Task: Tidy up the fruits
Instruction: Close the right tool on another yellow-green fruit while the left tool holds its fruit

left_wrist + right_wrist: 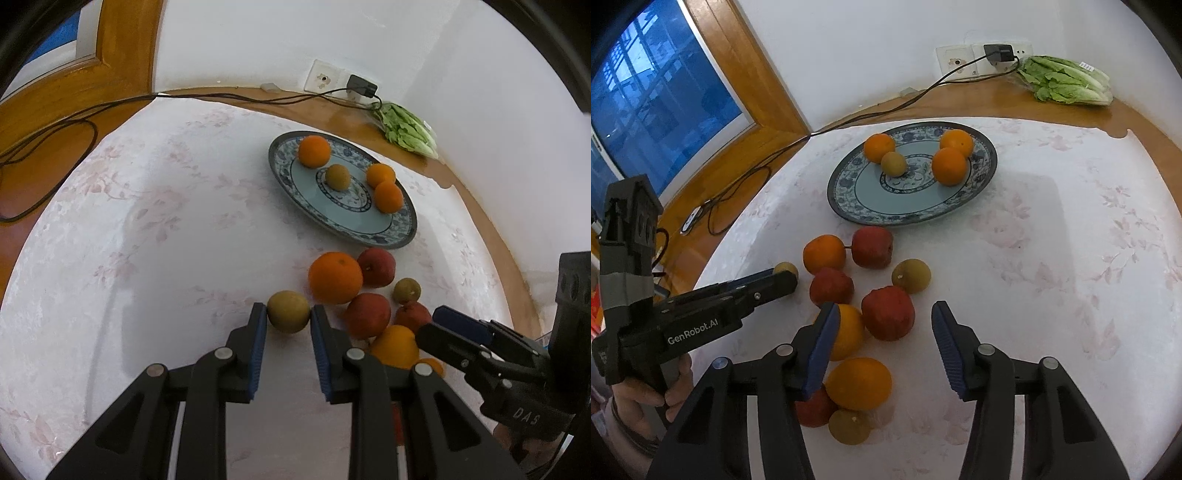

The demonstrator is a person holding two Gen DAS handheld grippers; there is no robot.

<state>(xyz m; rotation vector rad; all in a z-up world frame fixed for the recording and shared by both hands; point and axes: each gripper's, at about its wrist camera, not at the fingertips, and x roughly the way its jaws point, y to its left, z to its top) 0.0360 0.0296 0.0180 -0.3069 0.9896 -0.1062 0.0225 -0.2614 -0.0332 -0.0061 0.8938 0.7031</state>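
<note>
We had the small yellow-green fruit [288, 311] low in the left wrist frame's centre, clamped at its widest girth by the left gripper [288, 314]. It looked light, firm and smooth, liable to roll. Right of it lay loose fruit; the plate [400, 236] sat above. The right gripper [884, 317] stood apart around a red apple [888, 313].

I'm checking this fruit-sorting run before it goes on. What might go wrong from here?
1. The left gripper pinches a round yellow-green fruit only at its fingertips; it may squirt out when lifted.
2. The right gripper, jaws open, sits among tightly packed fruit; closing on the red apple could nudge the orange beside it.
3. The plate already holds four fruits; a dropped one could roll off.
</note>
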